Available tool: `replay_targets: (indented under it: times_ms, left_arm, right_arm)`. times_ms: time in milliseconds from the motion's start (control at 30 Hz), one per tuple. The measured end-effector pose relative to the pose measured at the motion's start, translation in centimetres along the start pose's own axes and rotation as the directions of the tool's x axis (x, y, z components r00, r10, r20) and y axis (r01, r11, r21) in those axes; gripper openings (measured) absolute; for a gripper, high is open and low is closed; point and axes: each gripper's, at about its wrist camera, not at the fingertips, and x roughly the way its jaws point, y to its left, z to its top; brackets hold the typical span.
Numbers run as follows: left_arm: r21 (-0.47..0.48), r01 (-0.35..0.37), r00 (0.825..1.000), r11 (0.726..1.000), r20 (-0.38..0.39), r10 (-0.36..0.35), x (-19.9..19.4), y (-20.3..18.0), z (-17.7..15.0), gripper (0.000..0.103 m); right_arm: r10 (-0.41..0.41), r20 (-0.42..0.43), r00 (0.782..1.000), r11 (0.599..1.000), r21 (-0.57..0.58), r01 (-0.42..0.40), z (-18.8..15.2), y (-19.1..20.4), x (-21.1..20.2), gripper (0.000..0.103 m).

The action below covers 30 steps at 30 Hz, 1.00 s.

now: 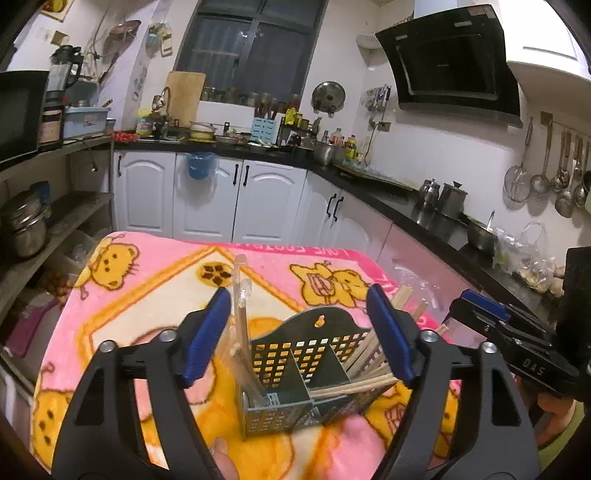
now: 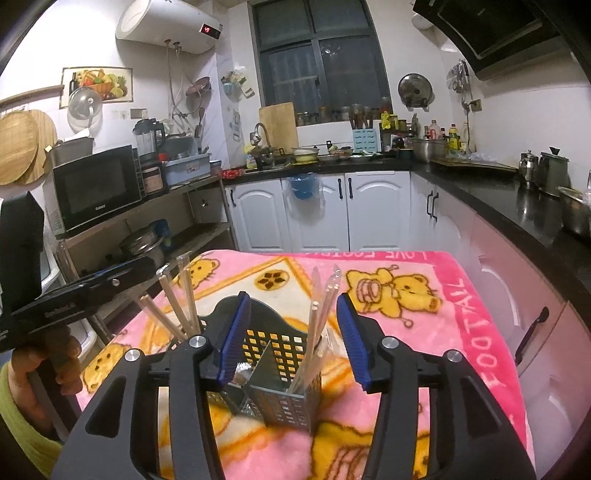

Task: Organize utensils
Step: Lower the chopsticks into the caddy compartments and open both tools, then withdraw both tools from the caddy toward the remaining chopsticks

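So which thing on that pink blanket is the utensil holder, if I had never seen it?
Look at the table covered by the pink blanket with yellow cartoon bears. Near its middle stands the utensil holder, a small dark box with square holes, inner dividers and a raised back with a hanging hole. It is the only container on the blanket, with wooden chopsticks poking out of it.

A lived-in home kitchen. Along the back, white cabinets (image 1: 207,195) under a black countertop (image 1: 391,192), with a tap (image 2: 260,133) and cutting board (image 2: 279,125) below a dark window (image 2: 317,62). Upper right, a slanted range hood (image 1: 454,59); far right, hanging ladles (image 1: 554,173). At left, a microwave (image 2: 98,188) on open shelving; upper left, a wall water heater (image 2: 166,26).
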Motion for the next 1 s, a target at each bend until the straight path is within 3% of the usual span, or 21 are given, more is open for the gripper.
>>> replay_targets:
  times_ms: [133,267,567,1000]
  left_arm:
    - [-0.002,0.004,1.0,1.0,0.011,-0.004,-1.1,-0.2,-0.2,0.085]
    - [-0.004,0.008,1.0,1.0,0.016,-0.008,-2.0,-0.5,-0.6,0.092]
    - [-0.013,0.007,1.0,1.0,0.01,-0.007,-3.4,-0.9,-1.7,0.092]
    - [-0.033,-0.001,1.0,0.999,-0.017,0.001,-4.4,-1.3,-4.4,0.092]
  right_arm:
    - [-0.005,0.004,1.0,1.0,0.002,0.005,-0.3,-0.1,-0.7,0.051]
    - [-0.018,0.012,1.0,1.0,0.008,0.018,-0.7,-0.2,-1.8,0.055]
    - [-0.019,0.022,1.0,1.0,0.012,0.019,-1.3,-0.2,-3.4,0.063]
    - [-0.024,0.008,1.0,1.0,0.009,0.024,-3.5,-0.2,-5.5,0.066]
